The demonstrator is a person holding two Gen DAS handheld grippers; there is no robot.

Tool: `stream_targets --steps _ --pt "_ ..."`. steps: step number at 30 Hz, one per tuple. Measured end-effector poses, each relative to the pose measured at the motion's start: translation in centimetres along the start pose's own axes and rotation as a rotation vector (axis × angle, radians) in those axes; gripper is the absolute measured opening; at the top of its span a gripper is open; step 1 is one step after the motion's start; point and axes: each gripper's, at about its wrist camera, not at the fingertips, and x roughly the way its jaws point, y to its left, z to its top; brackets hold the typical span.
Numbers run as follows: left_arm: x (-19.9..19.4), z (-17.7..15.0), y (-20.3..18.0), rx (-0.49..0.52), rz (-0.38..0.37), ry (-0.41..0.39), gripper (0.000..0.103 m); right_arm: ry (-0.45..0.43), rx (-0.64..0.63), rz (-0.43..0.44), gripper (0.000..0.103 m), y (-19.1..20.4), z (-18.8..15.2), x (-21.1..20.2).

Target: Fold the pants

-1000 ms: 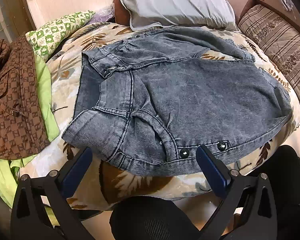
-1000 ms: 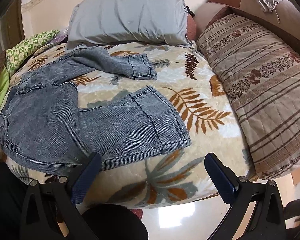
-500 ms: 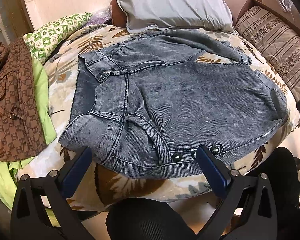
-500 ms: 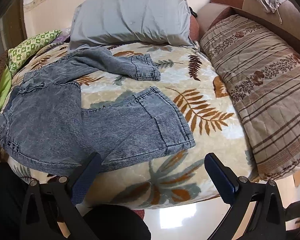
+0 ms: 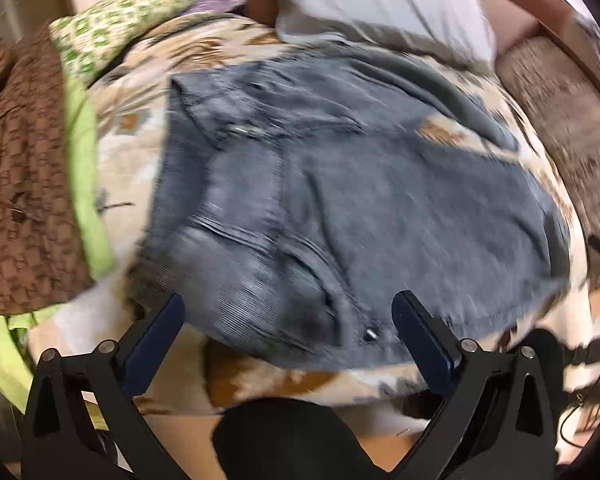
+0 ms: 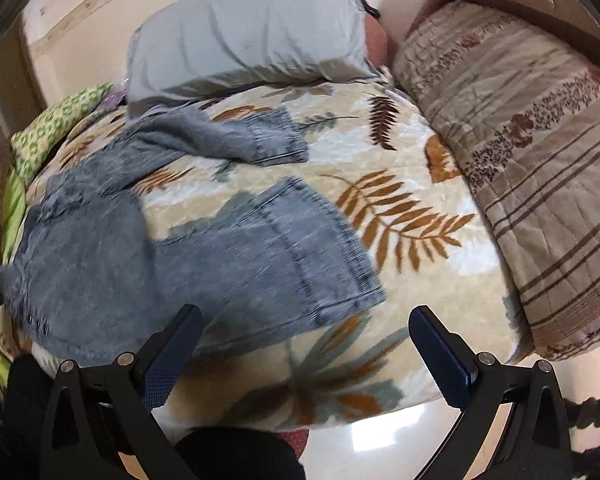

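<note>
On the leaf-patterned cream blanket lie faded grey-blue denim pants; your left gripper and right gripper are spread wide, holding nothing.

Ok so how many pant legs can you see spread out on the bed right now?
2. The far leg lies near the grey pillow; the near leg lies just ahead of the right hand-held gripper. Neither is folded over yet.

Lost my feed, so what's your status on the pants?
Both hand-held grippers open, left, right, holding nothing. Jeans unfolded on blanket, legs splayed apart. Nothing lying on them.
</note>
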Motion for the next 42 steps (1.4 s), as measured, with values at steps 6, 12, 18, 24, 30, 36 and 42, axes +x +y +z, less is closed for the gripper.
stream_targets --steps 6,12,18,24,30,36,42 --pt "1.7 3.6 6.1 -0.173 0.041 0.057 0.103 0.027 0.032 0.005 0.103 -2.0 3.0 3.4" --pt "5.0 4.3 7.9 -0.177 0.03 0.152 0.103 0.092 0.06 0.002 0.103 -2.5 5.7 8.3" --pt "7.1 3.9 6.7 -0.117 -0.071 0.261 0.103 0.184 0.014 0.009 0.102 -1.6 6.6 12.3" --pt "8.0 2.4 5.1 -0.033 -0.1 0.306 0.103 0.206 -0.084 0.045 0.066 -0.3 5.8 12.7" --pt "6.6 1.6 3.9 -0.043 -0.134 0.247 0.023 0.18 -0.055 0.121 0.015 -0.5 5.8 10.7" --pt "3.2 0.9 3.6 -0.046 -0.137 0.193 0.015 0.022 0.075 0.109 0.013 -4.3 6.4 6.2" --pt "4.9 -0.2 3.3 -0.037 -0.083 0.234 0.016 0.125 0.194 0.065 0.014 -8.7 3.7 9.1"
